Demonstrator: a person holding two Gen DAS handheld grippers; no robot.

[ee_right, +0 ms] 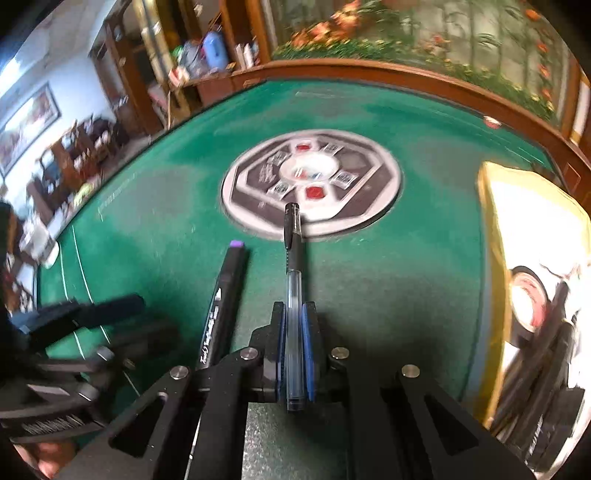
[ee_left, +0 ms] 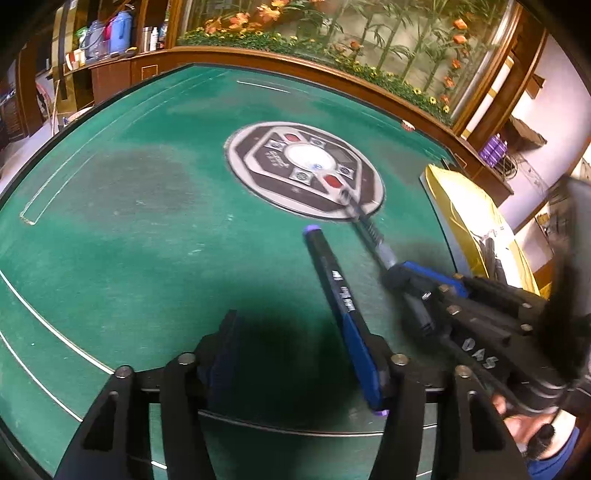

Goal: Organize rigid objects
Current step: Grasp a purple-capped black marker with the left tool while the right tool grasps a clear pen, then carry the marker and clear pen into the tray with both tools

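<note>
Here, nearest the right wrist camera, the right gripper [ee_right: 295, 347] is clamped on a clear-barrelled ballpoint pen [ee_right: 293, 258], its blue pads pressing the barrel from both sides. The pen's black cap end points away over the green felt table [ee_right: 155, 229], its tip reaching the near rim of the round control panel [ee_right: 312, 182] set in the table's middle. Just left of that gripper, a black marker with purple end caps [ee_right: 223, 306] lies on the felt, roughly parallel to the pen and apart from it.

In the left wrist view, the left gripper [ee_left: 299, 354] stands with its jaws parted. The marker [ee_left: 341, 306] rests along the inner face of its right finger [ee_left: 373, 365], while the left finger [ee_left: 221, 350] stays well clear, so nothing squeezes the marker. Whether the marker touches that right pad or merely lies beside it cannot be told.

Farther right, a yellow tray [ee_left: 461, 221] sits near the table's right edge, holding dark, pen-like items and, in the right wrist view, a roll of tape [ee_right: 528, 299]. At the far side, a wooden rail [ee_left: 332, 72] borders the table, with a panel of orange flowers [ee_left: 332, 33] behind.
</note>
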